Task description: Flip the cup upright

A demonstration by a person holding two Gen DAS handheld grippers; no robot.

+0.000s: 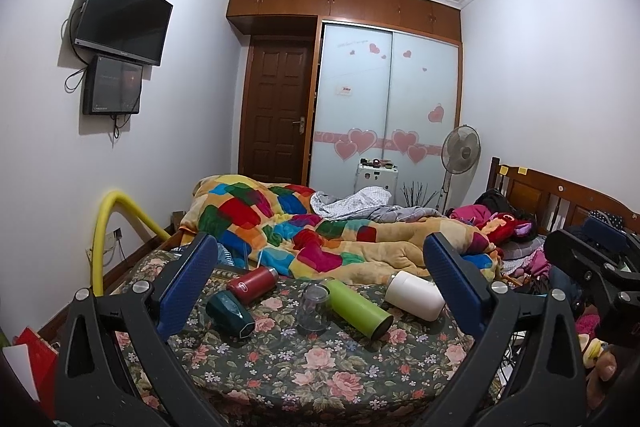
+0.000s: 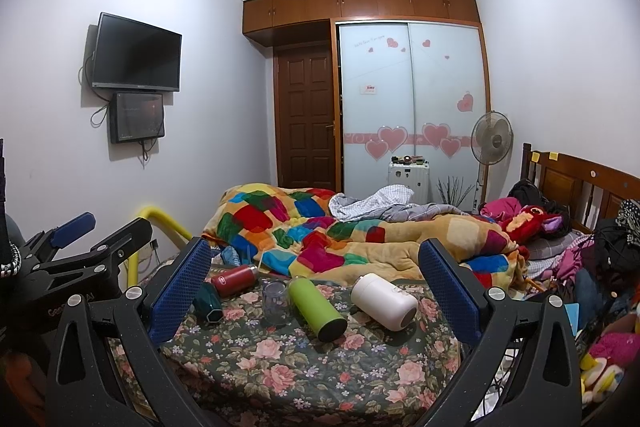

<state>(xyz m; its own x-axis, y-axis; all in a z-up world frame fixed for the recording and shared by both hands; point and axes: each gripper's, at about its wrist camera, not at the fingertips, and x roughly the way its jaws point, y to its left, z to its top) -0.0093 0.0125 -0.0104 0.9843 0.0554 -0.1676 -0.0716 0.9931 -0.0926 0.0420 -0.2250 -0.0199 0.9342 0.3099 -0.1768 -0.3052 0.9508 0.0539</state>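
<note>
Clear glass cup (image 1: 313, 307) standing mouth-down, smooth cylindrical bottles, floral cloth (image 1: 320, 367)

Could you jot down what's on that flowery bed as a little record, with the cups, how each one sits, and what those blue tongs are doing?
surface: floral bedspread
red bottle: lying on its side
dark green cup: lying on its side
clear glass: standing, which end is up unclear
lime green bottle: lying on its side
white cup: lying on its side
behind them: patchwork quilt
left tongs: open, holding nothing
right tongs: open, holding nothing
cups flipped upright so far: none evident
</note>
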